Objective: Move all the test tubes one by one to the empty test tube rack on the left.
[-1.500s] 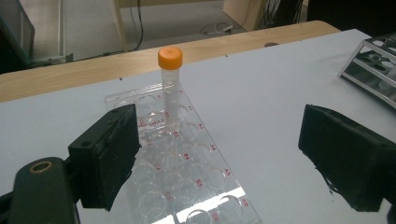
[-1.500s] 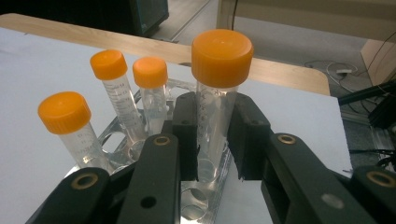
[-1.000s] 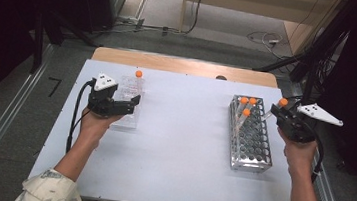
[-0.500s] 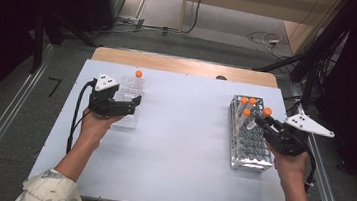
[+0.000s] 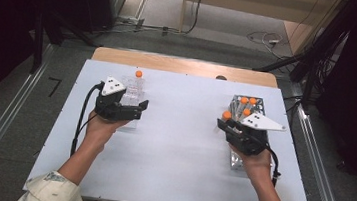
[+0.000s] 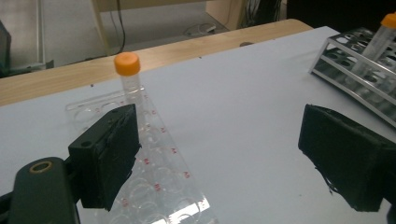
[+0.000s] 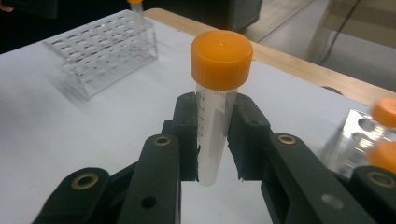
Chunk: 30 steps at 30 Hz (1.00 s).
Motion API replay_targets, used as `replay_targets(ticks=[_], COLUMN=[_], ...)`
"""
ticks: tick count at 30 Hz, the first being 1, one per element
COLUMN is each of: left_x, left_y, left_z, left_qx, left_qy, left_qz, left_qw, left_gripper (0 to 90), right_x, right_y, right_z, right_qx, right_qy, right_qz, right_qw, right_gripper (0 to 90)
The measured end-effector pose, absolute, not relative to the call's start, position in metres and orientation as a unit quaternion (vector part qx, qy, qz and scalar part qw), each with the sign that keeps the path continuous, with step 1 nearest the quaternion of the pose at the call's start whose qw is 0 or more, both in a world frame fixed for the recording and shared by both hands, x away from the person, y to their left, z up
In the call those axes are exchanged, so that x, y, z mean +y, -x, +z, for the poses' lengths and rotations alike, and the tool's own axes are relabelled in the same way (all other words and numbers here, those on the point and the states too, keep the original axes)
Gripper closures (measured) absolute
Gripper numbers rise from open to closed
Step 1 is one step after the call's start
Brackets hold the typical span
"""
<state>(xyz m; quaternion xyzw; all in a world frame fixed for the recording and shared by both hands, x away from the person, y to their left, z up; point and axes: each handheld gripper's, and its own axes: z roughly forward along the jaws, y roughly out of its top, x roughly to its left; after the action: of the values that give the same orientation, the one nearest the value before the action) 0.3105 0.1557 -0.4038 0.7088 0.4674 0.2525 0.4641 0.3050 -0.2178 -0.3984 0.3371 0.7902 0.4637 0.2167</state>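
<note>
Right hand-held gripper moved left with tube; markings unreadable.

A clear plastic tube with an orange screw cap stands upright, clamped between the right gripper's fingers, lifted above the white desk just left of the metal rack.
</note>
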Motion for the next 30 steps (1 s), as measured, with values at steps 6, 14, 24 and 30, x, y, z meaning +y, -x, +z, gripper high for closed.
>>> replay_targets(ticks=[6,14,24,30], left_x=[0.146,0.140,0.136,0.134], left_y=[-0.305,-0.303,-0.301,-0.301], left_z=[-0.401,-0.401,-0.401,-0.402], left_qx=[0.451,0.446,0.438,0.438], left_qy=[-0.716,-0.721,-0.725,-0.726], left_qz=[0.249,0.240,0.238,0.236], left_qw=[0.470,0.473,0.474,0.475], left_gripper=[13.6,13.7,13.7,14.0], right_x=[-0.185,-0.152,-0.119,-0.105], right_y=[-0.308,-0.315,-0.328,-0.332], right_z=[-0.403,-0.411,-0.423,-0.429], right_qx=[0.803,0.808,0.814,0.816], right_qy=[-0.314,-0.300,-0.301,-0.300], right_qz=[0.465,0.474,0.470,0.468], right_qw=[0.200,0.180,0.163,0.158], right_gripper=[71.4,71.5,71.5,71.4])
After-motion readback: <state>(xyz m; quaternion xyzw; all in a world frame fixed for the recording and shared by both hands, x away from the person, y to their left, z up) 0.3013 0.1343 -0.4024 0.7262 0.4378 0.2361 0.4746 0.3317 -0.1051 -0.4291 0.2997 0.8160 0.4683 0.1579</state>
